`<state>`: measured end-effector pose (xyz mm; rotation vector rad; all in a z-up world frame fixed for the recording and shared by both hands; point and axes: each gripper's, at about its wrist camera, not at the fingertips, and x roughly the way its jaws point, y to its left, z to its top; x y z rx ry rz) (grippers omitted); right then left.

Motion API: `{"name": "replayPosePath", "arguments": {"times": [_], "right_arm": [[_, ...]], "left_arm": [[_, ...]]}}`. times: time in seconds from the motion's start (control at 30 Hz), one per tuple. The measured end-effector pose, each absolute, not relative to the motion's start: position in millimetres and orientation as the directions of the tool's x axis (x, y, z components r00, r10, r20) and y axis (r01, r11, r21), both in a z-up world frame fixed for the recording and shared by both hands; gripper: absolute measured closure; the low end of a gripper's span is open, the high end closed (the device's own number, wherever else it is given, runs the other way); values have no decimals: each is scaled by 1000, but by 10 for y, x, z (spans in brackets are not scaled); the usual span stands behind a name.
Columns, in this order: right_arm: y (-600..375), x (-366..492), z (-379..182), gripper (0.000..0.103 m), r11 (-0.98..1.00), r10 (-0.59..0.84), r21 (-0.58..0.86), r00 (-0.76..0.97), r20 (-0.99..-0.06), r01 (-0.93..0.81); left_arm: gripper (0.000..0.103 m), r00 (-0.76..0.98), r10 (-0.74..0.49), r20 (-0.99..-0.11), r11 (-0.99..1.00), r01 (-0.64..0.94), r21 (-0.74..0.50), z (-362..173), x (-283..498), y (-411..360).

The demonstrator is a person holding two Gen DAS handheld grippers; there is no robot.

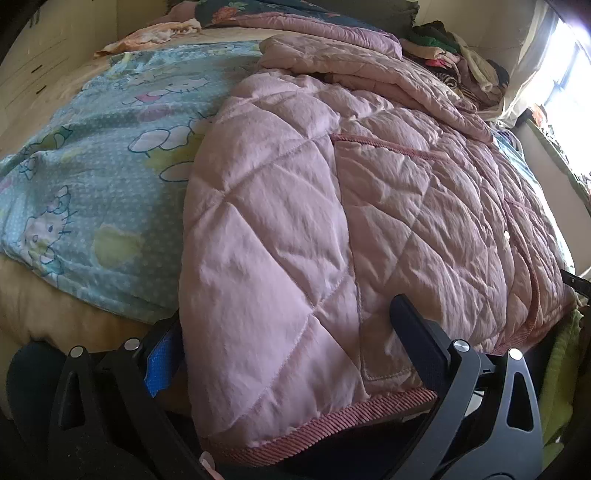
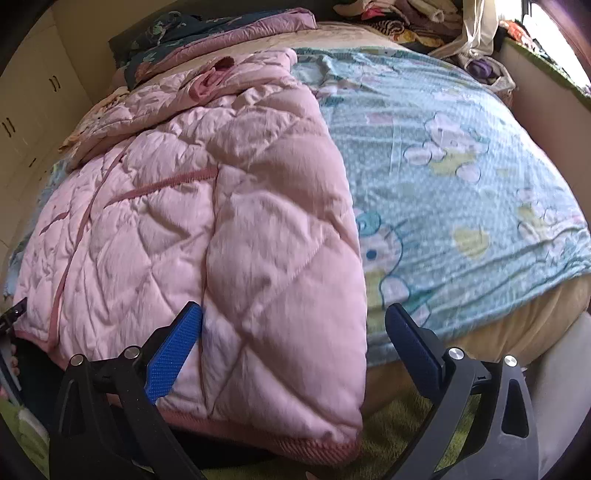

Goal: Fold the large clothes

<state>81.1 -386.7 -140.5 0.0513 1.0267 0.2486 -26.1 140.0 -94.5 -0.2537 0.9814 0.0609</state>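
Left wrist view: a pile of mixed clothes (image 1: 465,55) lies at the far right of the bed by a bright window (image 1: 565,70), and a dark floral quilt (image 1: 258,9) is bunched along the far edge. White cupboards (image 1: 40,55) stand on the far left. A light blue cartoon-print sheet (image 1: 96,162) covers the bed (image 1: 55,314), with its beige side showing at the near edge. The pink quilted coat (image 1: 314,206) lies spread across the sheet, its ribbed hem hanging over the near edge of the bed. The left gripper (image 1: 288,339) has its fingers wide apart on either side of the coat's near left corner, not closed on it. In the right wrist view the right gripper (image 2: 291,332) is likewise spread open around the coat's (image 2: 207,221) near right corner, above a green rug (image 2: 399,443) on the floor.
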Motion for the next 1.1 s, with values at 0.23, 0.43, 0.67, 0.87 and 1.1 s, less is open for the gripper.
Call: {"name": "replayPosePath", "arguments": {"times": [0.23, 0.43, 0.67, 0.87, 1.1], "right_arm": [[-3870, 681, -1478, 6, 960, 258, 177, 440, -860, -217], [-3759, 507, -1399, 57, 930, 318, 184, 448, -836, -317], [-3788, 398, -921, 82, 879, 455, 250, 557, -695, -406], [-3768, 592, -469, 84, 849, 523, 295, 615, -591, -438], [-3689, 860, 76, 85, 827, 559, 274, 671, -488, -490]], "left_arm": [[9, 544, -75, -836, 963, -178, -203, -987, -275, 1399], [32, 559, -101, -823, 959, -165, -230, -887, -309, 1379], [92, 633, -104, -767, 963, -130, -237, -551, -308, 1453], [93, 715, -85, -693, 978, -74, -196, -116, -147, 1406], [93, 778, -71, -624, 979, -67, -195, 293, 176, 1433]]}}
